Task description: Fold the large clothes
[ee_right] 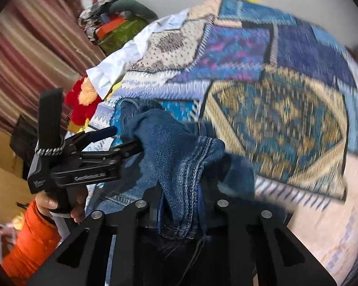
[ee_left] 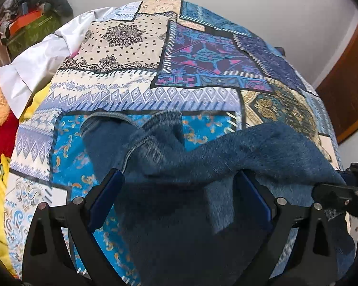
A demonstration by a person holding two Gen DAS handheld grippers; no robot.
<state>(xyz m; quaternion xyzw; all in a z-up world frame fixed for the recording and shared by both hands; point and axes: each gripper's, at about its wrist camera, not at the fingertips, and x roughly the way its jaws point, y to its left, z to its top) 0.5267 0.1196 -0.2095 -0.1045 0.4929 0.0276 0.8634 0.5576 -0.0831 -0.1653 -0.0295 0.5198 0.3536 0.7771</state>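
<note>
While the blue jeans (ee_right: 179,166) hung bunched above the patchwork bedspread (ee_left: 121,90) on the bed, the right gripper (ee_right: 181,217) was clamped on a seamed fold of them. The left gripper (ee_left: 179,190) stood wide, denim draped between its blue pads (ee_left: 105,197) without being pinched.
</note>
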